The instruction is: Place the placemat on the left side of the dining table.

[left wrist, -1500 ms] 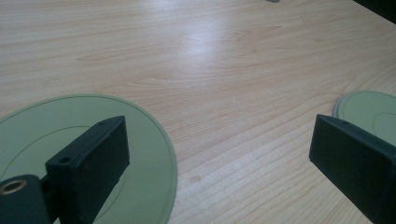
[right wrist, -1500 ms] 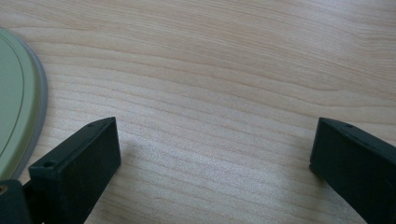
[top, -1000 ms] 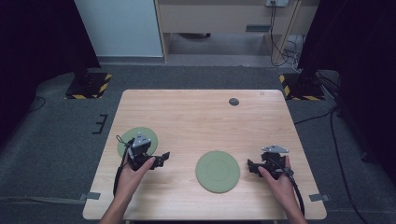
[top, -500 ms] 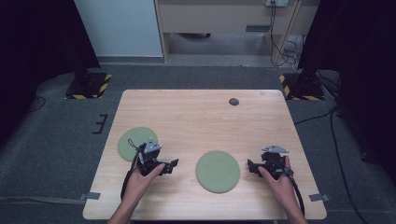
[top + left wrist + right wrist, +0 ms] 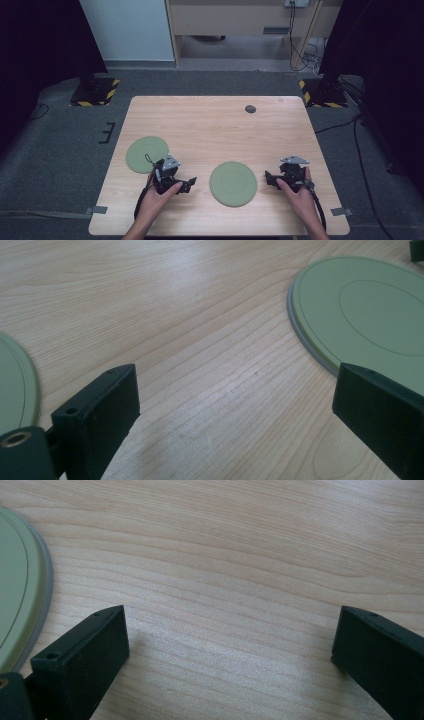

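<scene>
the left gripper sits low in the lower left of the high view, on bare wood between two green plates; its jaws stand wide apart with nothing between them, and they point toward the middle plate, which lies flat in the lower centre of the frame; in the left gripper view that plate fills the upper right, its grey rim just past the right jaw, so the spread looks meant to take the rim, though it isn't touching yet; the other plate lies behind the hand, left of centre, its edge showing at the left border of the same view, apart from the jaws; the right gripper waits at the lower right, also gaping and empty, facing the middle plate from the opposite side; in the right gripper view the rim curves down the left edge, near the left jaw; the table is otherwise bare, bar a small dark disc near its far edge; i'd guess both hands are set to close in on the middle plate.
</scene>
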The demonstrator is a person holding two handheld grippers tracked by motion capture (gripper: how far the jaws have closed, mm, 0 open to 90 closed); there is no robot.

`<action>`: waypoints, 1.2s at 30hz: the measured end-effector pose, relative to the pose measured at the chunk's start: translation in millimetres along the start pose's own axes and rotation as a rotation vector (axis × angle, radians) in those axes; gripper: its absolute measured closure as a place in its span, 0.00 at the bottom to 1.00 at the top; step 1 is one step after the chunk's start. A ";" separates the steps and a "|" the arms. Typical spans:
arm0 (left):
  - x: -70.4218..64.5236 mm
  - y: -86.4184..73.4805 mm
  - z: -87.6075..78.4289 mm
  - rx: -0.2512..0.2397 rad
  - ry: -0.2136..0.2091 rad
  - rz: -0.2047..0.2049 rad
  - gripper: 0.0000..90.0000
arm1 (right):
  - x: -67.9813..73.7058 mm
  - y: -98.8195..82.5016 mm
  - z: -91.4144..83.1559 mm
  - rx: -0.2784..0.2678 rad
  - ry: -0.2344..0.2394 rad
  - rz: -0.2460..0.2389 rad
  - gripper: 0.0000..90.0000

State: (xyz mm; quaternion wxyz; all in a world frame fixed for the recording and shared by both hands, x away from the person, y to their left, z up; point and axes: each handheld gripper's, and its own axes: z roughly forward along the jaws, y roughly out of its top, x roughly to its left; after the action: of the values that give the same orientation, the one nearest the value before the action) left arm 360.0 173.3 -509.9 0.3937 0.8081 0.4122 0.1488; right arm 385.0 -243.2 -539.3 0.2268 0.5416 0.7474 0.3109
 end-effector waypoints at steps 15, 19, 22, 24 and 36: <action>-16.2 -4.6 15.1 0.050 -0.016 0.050 0.05 | 0.0 0.0 0.0 0.000 0.000 0.000 0.02; -19.5 -5.1 22.6 0.066 -0.020 0.058 0.05 | -0.1 -0.1 -0.1 0.000 0.001 -0.001 0.02; -19.3 -5.6 27.1 0.075 -0.014 0.059 0.05 | -0.1 -0.1 -0.1 0.000 0.003 -0.002 0.02; -19.0 -6.0 29.4 0.083 -0.010 0.059 0.05 | -0.2 -0.2 -0.1 0.000 0.003 -0.002 0.02; -22.4 -6.7 36.2 0.088 0.017 0.093 0.02 | 0.1 -0.7 -0.7 0.000 0.004 -0.003 0.02</action>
State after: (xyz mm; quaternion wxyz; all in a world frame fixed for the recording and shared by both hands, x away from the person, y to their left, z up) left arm 362.9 139.5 -536.5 0.3471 0.8415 0.3836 0.1554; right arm 384.1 -243.5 -539.3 0.2259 0.5399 0.7485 0.3118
